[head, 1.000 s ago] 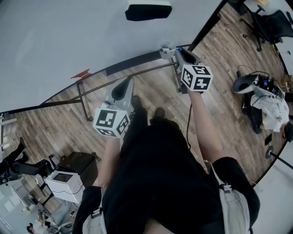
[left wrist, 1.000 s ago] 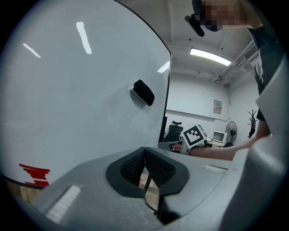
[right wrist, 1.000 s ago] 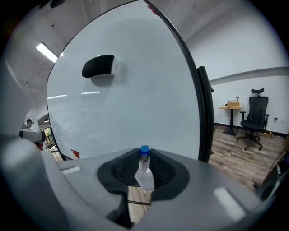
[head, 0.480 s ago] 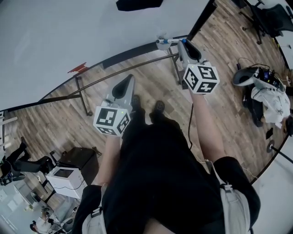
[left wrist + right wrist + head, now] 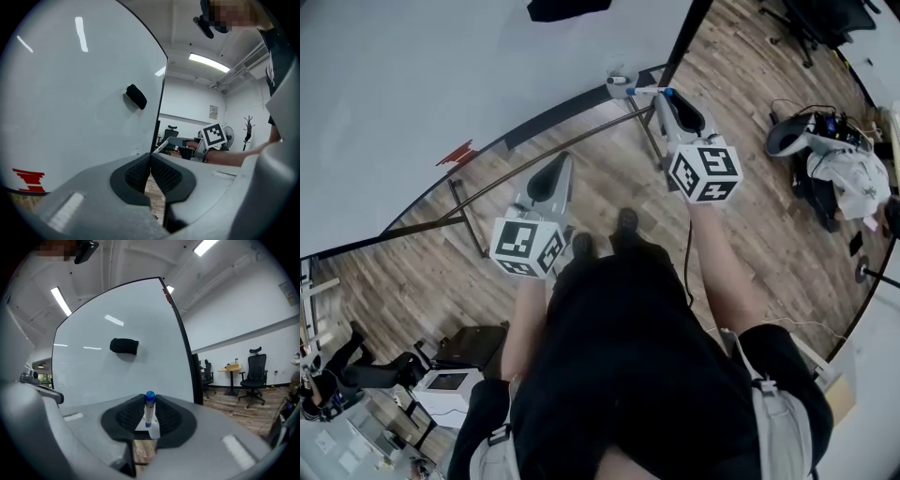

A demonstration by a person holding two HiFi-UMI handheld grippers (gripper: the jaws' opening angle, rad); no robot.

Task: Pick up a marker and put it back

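A white marker with a blue cap [image 5: 149, 409] stands upright between the pads of my right gripper [image 5: 149, 417], which is shut on it. In the head view the right gripper [image 5: 657, 94] holds the marker [image 5: 634, 91] at the lower right corner of the whiteboard [image 5: 422, 84], beside its dark bottom ledge [image 5: 567, 114]. My left gripper [image 5: 565, 162] hangs lower and to the left over the wooden floor. Its pads [image 5: 140, 169] touch with nothing between them. The left gripper view also catches the right gripper's marker cube [image 5: 213, 135].
A black eraser [image 5: 124, 346] sticks to the whiteboard above the gripper. The board's metal stand legs [image 5: 469, 217] cross the floor below it. A headset and clothes [image 5: 825, 159] lie on the floor at right, and a white device [image 5: 450, 382] at lower left. Office chairs [image 5: 253, 376] stand behind.
The right gripper keeps its hold on the marker and has drifted slightly left along the board's lower edge. The head view has shifted, so the eraser now sits at the frame's top.
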